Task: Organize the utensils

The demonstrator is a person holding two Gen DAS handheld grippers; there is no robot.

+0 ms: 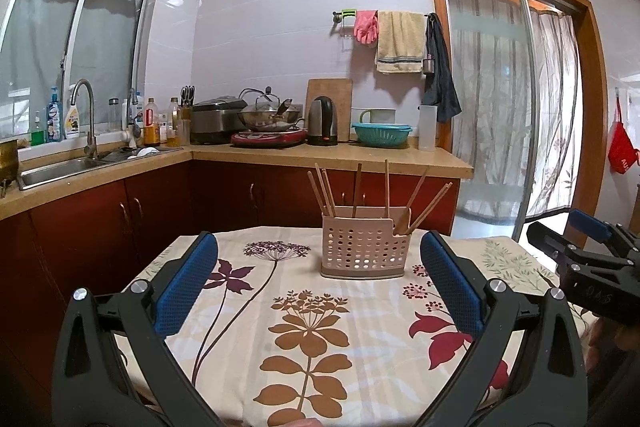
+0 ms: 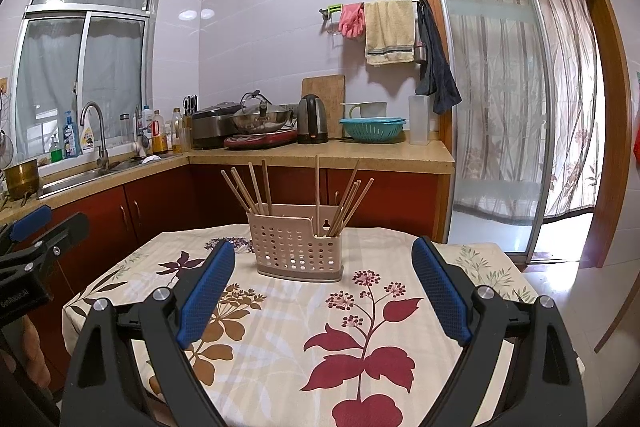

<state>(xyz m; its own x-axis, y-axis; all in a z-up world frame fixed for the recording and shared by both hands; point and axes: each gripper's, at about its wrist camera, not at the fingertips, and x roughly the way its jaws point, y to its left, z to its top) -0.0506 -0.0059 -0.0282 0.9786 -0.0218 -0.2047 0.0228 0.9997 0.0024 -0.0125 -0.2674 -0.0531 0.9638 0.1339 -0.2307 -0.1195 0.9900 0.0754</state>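
Note:
A pale pink perforated utensil holder (image 1: 362, 247) (image 2: 298, 250) stands upright near the far edge of the table with the floral cloth (image 1: 320, 327) (image 2: 304, 327). Several wooden chopsticks (image 1: 356, 193) (image 2: 256, 189) stick up out of it, some in its left part and some in its right part. My left gripper (image 1: 320, 247) hovers over the near half of the table, jaws wide apart, nothing between them. My right gripper (image 2: 324, 255) is likewise open and empty, short of the holder. The right gripper (image 1: 588, 247) also shows at the right edge of the left wrist view.
Behind the table runs an L-shaped counter with red cabinets (image 1: 224, 195), a sink and tap (image 1: 86, 119), bottles, a wok (image 1: 272, 119), a kettle (image 1: 322, 123) and a teal colander (image 1: 382, 135). A sliding glass door (image 2: 516, 99) lies to the right.

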